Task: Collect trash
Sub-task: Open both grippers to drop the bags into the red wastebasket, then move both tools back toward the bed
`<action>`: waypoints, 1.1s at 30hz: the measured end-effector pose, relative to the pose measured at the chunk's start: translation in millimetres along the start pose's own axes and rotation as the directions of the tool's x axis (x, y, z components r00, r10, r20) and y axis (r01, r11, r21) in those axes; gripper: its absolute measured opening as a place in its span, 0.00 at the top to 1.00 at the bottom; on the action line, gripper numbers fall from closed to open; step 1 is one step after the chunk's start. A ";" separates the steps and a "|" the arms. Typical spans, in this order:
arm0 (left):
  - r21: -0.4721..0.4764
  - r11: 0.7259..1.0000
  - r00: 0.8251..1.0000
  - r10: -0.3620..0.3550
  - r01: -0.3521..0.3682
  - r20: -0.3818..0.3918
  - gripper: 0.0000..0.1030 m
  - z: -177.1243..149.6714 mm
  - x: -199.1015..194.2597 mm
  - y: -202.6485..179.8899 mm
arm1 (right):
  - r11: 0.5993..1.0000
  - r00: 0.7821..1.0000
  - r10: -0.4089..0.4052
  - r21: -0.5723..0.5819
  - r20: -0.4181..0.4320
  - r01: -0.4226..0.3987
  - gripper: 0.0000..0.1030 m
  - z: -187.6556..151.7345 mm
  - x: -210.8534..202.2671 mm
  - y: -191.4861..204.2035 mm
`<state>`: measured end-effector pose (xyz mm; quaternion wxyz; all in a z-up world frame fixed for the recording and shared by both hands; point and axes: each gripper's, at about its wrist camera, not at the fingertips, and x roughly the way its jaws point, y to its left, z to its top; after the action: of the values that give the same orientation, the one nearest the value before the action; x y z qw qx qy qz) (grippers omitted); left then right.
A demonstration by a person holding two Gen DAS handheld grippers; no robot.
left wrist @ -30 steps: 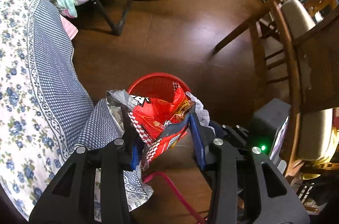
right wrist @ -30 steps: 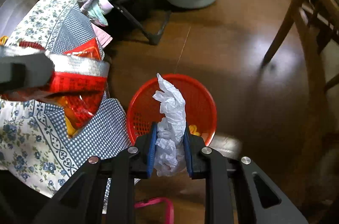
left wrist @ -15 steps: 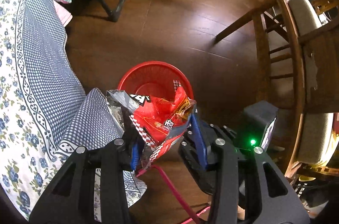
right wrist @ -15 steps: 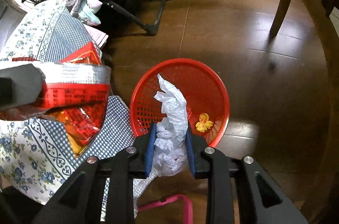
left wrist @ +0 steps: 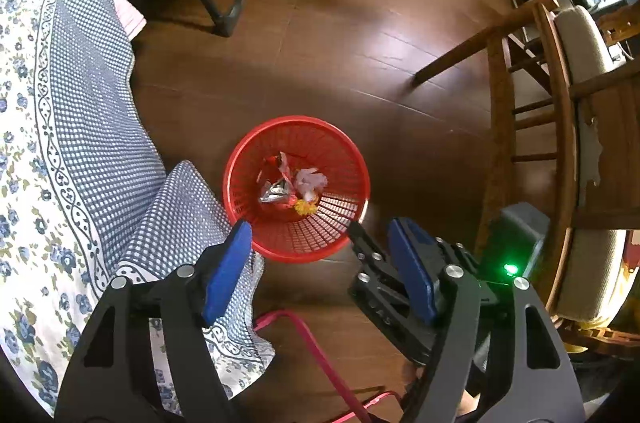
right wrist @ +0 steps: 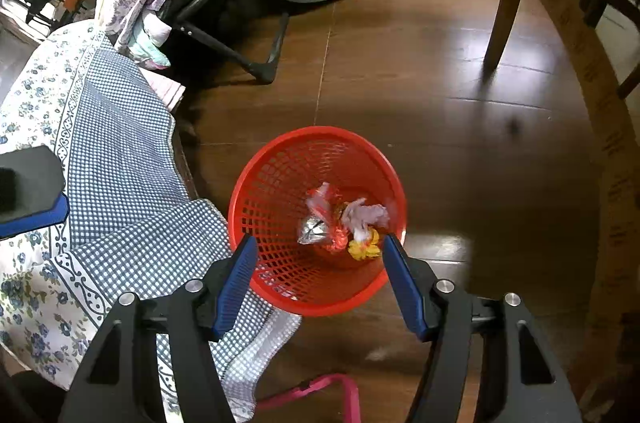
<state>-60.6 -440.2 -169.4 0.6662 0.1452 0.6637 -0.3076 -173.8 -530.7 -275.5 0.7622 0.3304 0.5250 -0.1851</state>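
With jaws just spread apart and empty, the left gripper (left wrist: 320, 235) and right gripper (right wrist: 316, 247) are poised at lower centre above the red basket (right wrist: 276, 183), where the snack wrapper (right wrist: 320, 219) and crumpled tissue (right wrist: 368, 215) are seen.

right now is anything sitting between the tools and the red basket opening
Nothing visible does. Both the left tool and the right tool hang open above the red basket, empty; the wrapper and tissue lie inside it.

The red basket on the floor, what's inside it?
Inside the red basket lie a crumpled red-and-silver snack bag, a wad of white tissue and a small yellow scrap. These cover the middle of the bottom, so anything beneath them cannot be seen.
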 end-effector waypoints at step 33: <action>-0.192 0.964 0.820 0.258 -0.184 0.511 0.07 -82.3 -247.4 189.6 | 0.930 0.920 -0.021 -0.331 0.391 0.162 0.08 35.9 -182.1 216.2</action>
<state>5.5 -191.2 24.5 0.8631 0.0852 0.4510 -0.2108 -82.8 -413.4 -32.3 0.8870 0.1189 0.4069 -0.1830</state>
